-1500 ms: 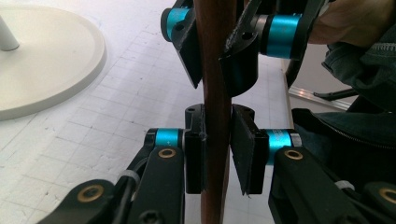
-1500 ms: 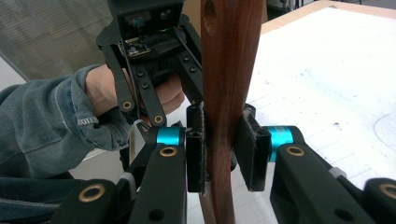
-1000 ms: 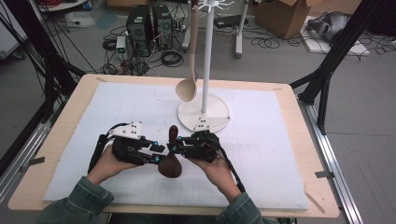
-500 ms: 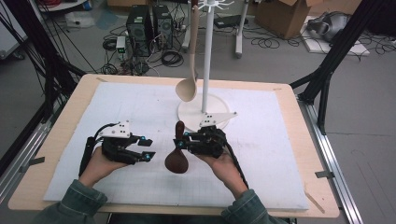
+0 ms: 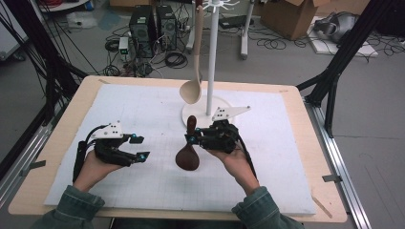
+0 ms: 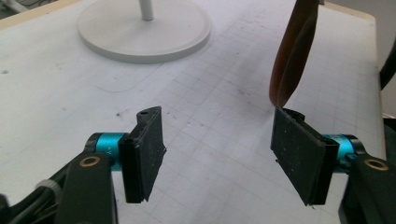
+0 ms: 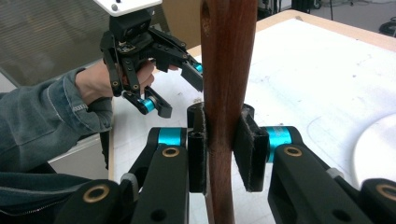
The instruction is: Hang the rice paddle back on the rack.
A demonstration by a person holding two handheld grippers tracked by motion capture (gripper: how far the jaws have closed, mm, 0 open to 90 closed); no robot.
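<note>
A dark brown wooden spoon hangs bowl-down just above the white mat, its handle clamped in my right gripper. In the right gripper view both pads press on the handle of that spoon, with my right gripper shut on it. My left gripper sits to the left, apart from the spoon. Its jaws have just been opening, and my left gripper holds nothing between its pads. The dark spoon shows beyond its right pad. A pale wooden spoon hangs from the white stand.
The stand's round white base lies just behind my right gripper, and the same base appears far ahead in the left gripper view. The white mat covers a wooden table. Computer towers and cables lie on the floor beyond.
My left gripper has let go of the dark spoon, opened its jaws and drawn away to the left. My right gripper keeps the spoon and has shifted slightly right and up.
</note>
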